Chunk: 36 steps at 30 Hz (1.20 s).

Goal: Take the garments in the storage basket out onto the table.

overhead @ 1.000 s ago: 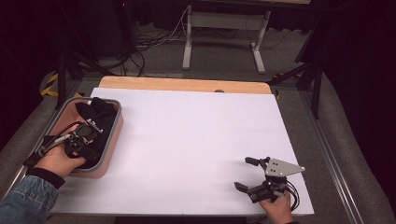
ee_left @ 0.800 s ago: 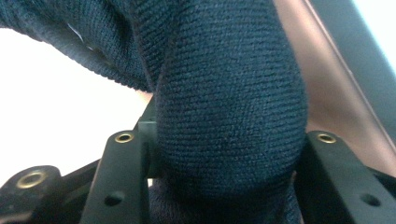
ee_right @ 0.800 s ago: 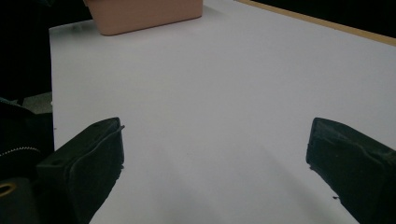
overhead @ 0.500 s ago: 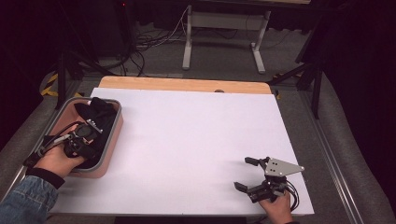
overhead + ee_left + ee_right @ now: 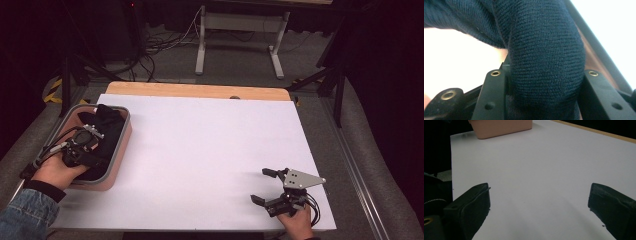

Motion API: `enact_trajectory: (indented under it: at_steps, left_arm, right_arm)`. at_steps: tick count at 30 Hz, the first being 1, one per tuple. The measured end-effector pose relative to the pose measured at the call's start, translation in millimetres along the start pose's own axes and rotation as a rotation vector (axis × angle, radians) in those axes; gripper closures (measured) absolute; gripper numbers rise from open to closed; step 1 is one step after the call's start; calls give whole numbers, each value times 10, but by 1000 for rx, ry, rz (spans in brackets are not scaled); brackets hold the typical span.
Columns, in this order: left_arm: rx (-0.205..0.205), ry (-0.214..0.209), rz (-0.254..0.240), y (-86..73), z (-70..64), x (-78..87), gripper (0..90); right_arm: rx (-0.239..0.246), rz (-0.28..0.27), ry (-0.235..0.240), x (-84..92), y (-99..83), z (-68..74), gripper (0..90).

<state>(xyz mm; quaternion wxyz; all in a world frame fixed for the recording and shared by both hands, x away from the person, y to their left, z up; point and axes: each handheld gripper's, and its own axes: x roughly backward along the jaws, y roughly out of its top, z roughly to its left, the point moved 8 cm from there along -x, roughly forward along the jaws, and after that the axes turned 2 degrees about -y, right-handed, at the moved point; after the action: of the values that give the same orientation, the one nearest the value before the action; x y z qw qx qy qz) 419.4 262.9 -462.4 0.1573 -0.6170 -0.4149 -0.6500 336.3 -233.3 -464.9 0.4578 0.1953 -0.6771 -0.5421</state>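
Note:
A pink bin with a grey rim (image 5: 121,142) stands at the table's left edge, and a dark knit cloth (image 5: 107,125) lies bundled in it. My left gripper (image 5: 93,136) reaches into the bin, held by a hand in a denim sleeve. In the left gripper view a thick fold of the cloth (image 5: 544,50) is bunched between the two jaws of the left gripper (image 5: 544,82), with the bin's wall (image 5: 596,57) behind. My right gripper (image 5: 260,185) rests near the front right corner, its jaws spread wide over bare white table; the right gripper (image 5: 539,200) holds nothing.
The white tabletop (image 5: 210,150) has a wooden strip (image 5: 200,91) along its far edge. Beyond the table are a metal stand (image 5: 240,30) and cables on the floor. The pink bin (image 5: 501,127) shows far off in the right gripper view.

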Motion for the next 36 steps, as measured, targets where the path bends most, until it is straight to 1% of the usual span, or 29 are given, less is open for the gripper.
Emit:
enact_trajectory:
  at_steps: [1, 3, 4, 5, 8, 9, 10, 11, 12, 14, 15, 16, 19, 20, 21, 23, 25, 27, 28, 29, 30, 31, 32, 33, 34, 35, 36]
  left_arm:
    - [-3, 5, -10, 7, 4, 23, 584]
    - [-1, -4, -29, 18, 4, 70, 586]
    - [6, -12, -57, 31, 7, 121, 588]
    - [6, -12, -57, 31, 7, 121, 589]
    - [15, -26, -93, 49, -2, 187, 591]
    - [12, -25, -105, 55, 3, 211, 591]
    - [17, -29, -120, 61, -2, 236, 592]
    - [26, -39, -153, 75, 2, 288, 593]
    - [26, -39, -153, 75, 2, 288, 595]
    - [32, -54, -187, 86, 7, 342, 596]
    - [40, -58, -216, 94, 10, 391, 597]
    - [40, -58, -216, 94, 10, 391, 597]
    - [45, -52, -261, 107, 15, 475, 598]
    - [50, -55, -283, 114, 13, 512, 599]
    - [50, -55, -283, 114, 13, 512, 599]
    - [53, -58, -313, 124, 11, 560, 599]
    - [64, -60, -345, 135, 8, 608, 600]
    - [67, -59, -381, 146, 16, 663, 601]
    - [75, -65, -398, 151, 8, 687, 601]
    - [73, -50, -432, 161, 14, 743, 601]
    - [73, -50, -432, 161, 14, 743, 601]
    - [78, -48, -470, 170, 8, 797, 601]
    - [78, -48, -470, 170, 8, 797, 601]
    - [78, -41, -508, 178, 5, 854, 601]
    - [78, -41, -508, 178, 5, 854, 602]
    - [81, -38, -544, 182, 5, 910, 602]
    - [81, -38, -544, 182, 5, 910, 602]
  right_arm:
    - [0, 0, 0, 0, 0, 0, 46]
    - [0, 0, 0, 0, 0, 0, 46]
    - [1, -1, 1, -1, 1, 1, 46]
    - [1, -1, 1, -1, 1, 1, 46]
    - [1, 0, 1, -2, 0, 1, 46]
    - [1, 0, 1, -2, 0, 1, 46]
    - [1, 0, 2, -2, 0, 3, 46]
    - [1, 0, 2, -3, 0, 4, 46]
    - [1, 0, 2, -3, 0, 4, 46]
    - [1, -1, 2, -3, 1, 4, 46]
    - [2, -1, 2, -2, 1, 4, 46]
    - [2, -1, 2, -2, 1, 4, 46]
    - [2, -1, 2, -1, 2, 3, 46]
    - [3, -1, 1, -2, 1, 4, 46]
    - [3, -1, 1, -2, 1, 4, 46]
    - [2, -3, 3, -2, 3, 6, 46]
    - [3, -3, 2, -2, 3, 5, 46]
    - [3, -3, 3, -1, 4, 6, 46]
    - [2, -5, 2, -1, 6, 6, 46]
    - [1, -5, 3, -1, 6, 8, 46]
    - [1, -5, 3, -1, 6, 8, 46]
    - [3, -6, 2, -1, 7, 11, 46]
    - [3, -6, 2, -1, 7, 11, 46]
    - [5, -8, 2, 1, 9, 10, 46]
    - [5, -8, 2, 1, 9, 10, 46]
    - [3, -6, 3, 1, 7, 10, 46]
    - [3, -6, 3, 1, 7, 10, 46]
